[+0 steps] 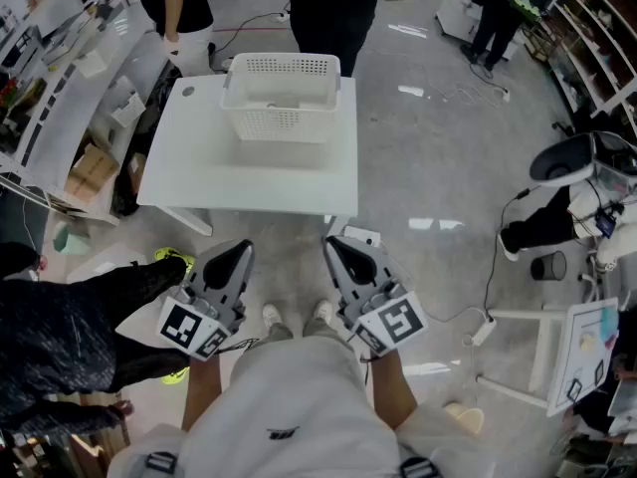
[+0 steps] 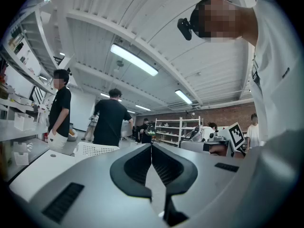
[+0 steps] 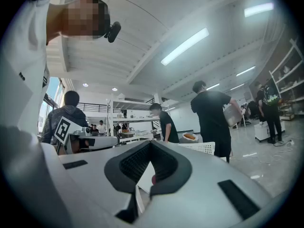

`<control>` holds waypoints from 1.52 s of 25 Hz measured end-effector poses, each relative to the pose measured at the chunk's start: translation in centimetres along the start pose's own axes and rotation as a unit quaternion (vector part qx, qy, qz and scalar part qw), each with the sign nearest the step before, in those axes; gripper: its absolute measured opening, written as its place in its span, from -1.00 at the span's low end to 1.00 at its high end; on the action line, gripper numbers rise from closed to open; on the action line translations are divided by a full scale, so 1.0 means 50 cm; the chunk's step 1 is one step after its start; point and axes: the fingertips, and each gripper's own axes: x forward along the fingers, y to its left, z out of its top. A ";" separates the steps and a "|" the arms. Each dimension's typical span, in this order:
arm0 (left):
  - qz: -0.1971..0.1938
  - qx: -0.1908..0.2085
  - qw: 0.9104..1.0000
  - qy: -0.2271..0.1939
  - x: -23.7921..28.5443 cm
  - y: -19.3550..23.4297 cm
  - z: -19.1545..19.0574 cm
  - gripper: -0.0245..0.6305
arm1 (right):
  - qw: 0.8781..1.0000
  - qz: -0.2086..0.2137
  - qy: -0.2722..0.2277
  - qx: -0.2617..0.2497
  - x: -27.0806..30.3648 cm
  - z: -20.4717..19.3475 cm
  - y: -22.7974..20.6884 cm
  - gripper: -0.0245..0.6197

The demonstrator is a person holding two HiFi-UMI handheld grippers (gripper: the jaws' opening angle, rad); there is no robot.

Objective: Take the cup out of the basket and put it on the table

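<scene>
A white perforated basket [image 1: 279,96] stands at the far end of a white table [image 1: 249,182]. Its inside shows only a faint pale shape, so I cannot make out the cup. My left gripper [image 1: 242,248] and right gripper [image 1: 331,243] are side by side close to my body, short of the table's near edge, pointing level toward it. Both are shut with nothing between the jaws. In the left gripper view the jaw tips of the left gripper [image 2: 151,145] meet, with the basket [image 2: 97,149] beyond them. In the right gripper view the right gripper [image 3: 150,143] is shut too, and the basket [image 3: 202,147] is beyond it.
Two people in black [image 1: 328,8] stand just behind the table. A person in dark clothes [image 1: 70,317] is close on my left. Cluttered white benches [image 1: 70,88] run along the left. A white robot [image 1: 587,167], a floor stand [image 1: 557,357] and cables [image 1: 478,317] are on the right.
</scene>
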 end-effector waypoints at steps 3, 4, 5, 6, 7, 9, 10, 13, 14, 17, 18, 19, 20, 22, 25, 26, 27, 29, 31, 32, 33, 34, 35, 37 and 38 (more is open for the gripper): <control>0.001 0.001 1.000 0.000 0.013 0.001 0.002 -0.89 | 1.000 -0.005 0.000 0.014 0.000 0.001 -0.014 -0.90; 0.002 0.001 1.000 0.001 0.016 0.000 0.001 -0.89 | 1.000 -0.006 0.001 0.014 0.000 0.000 -0.018 -0.90; 0.003 0.001 1.000 0.002 0.018 0.000 0.001 -0.89 | 1.000 -0.006 0.002 0.011 -0.001 0.000 -0.021 -0.90; 0.004 0.001 1.000 0.002 0.020 0.000 0.000 -0.89 | 1.000 -0.005 0.001 0.007 -0.001 -0.001 -0.023 -0.90; 0.005 0.001 1.000 0.002 0.023 0.000 -0.001 -0.89 | 1.000 -0.004 0.000 0.003 -0.002 -0.001 -0.025 -0.90; 0.010 0.002 1.000 0.003 0.029 -0.001 -0.003 -0.89 | 1.000 0.000 -0.005 -0.005 -0.004 0.002 -0.029 -0.90; 0.013 0.002 1.000 0.003 0.032 -0.001 -0.004 -0.89 | 1.000 0.003 -0.011 -0.006 -0.005 0.007 -0.030 -0.90; 0.021 0.003 1.000 0.004 0.045 -0.003 -0.004 -0.89 | 0.999 0.012 -0.035 -0.002 -0.007 0.028 -0.036 -0.90; 0.024 0.004 1.000 0.003 0.049 -0.005 -0.003 -0.89 | 0.999 0.015 -0.039 0.001 -0.008 0.031 -0.040 -0.90; 0.031 0.007 0.999 0.003 0.061 -0.014 -0.001 -0.89 | 0.999 0.024 -0.033 -0.005 -0.015 0.024 -0.055 -0.90; 0.034 0.008 0.999 0.003 0.065 -0.018 -0.001 -0.89 | 0.999 0.026 -0.031 -0.007 -0.017 0.023 -0.060 -0.90; 0.037 0.009 0.999 0.003 0.069 -0.022 -0.001 -0.89 | 0.999 0.027 -0.031 -0.006 -0.020 0.025 -0.065 -0.90; 0.040 0.011 0.999 0.003 0.073 -0.027 -0.002 -0.89 | 0.999 0.028 -0.033 -0.003 -0.023 0.029 -0.070 -0.90; 0.047 0.013 0.999 0.004 0.081 -0.036 -0.005 -0.89 | 0.999 0.033 -0.039 0.002 -0.034 0.031 -0.082 -0.90; 0.057 0.015 0.998 0.005 0.092 -0.050 -0.008 -0.89 | 0.999 0.035 -0.041 0.004 -0.049 0.034 -0.101 -0.90; 0.060 0.016 0.998 0.005 0.095 -0.054 -0.008 -0.89 | 0.999 0.036 -0.039 0.005 -0.054 0.035 -0.107 -0.90; 0.061 0.016 0.998 0.004 0.098 -0.058 -0.008 -0.89 | 0.999 0.036 -0.036 0.004 -0.058 0.033 -0.112 -0.90; 0.063 0.018 0.998 0.005 0.103 -0.063 -0.008 -0.89 | 0.999 0.040 -0.031 -0.001 -0.065 0.023 -0.121 -0.90; 0.064 0.019 0.998 0.006 0.106 -0.064 -0.008 -0.89 | 0.999 0.042 -0.032 0.000 -0.066 0.021 -0.126 -0.90; 0.065 0.019 0.998 0.006 0.108 -0.063 -0.008 -0.89 | 0.999 0.043 -0.033 0.001 -0.064 0.021 -0.127 -0.90; 0.067 0.019 0.998 0.006 0.110 -0.061 -0.008 -0.89 | 0.998 0.045 -0.032 0.001 -0.061 0.022 -0.129 -0.90; 0.067 0.019 0.998 0.006 0.113 -0.058 -0.007 -0.89 | 0.998 0.046 -0.031 -0.001 -0.058 0.021 -0.130 -0.90; 0.068 0.019 0.998 0.006 0.117 -0.055 -0.008 -0.89 | 0.998 0.047 -0.029 -0.001 -0.054 0.020 -0.133 -0.90; 0.067 0.018 0.998 0.007 0.127 -0.047 -0.009 -0.89 | 0.999 0.046 -0.024 0.001 -0.046 0.014 -0.141 -0.90; 0.066 0.018 0.998 0.007 0.133 -0.042 -0.010 -0.89 | 0.999 0.046 -0.023 0.001 -0.039 0.013 -0.145 -0.90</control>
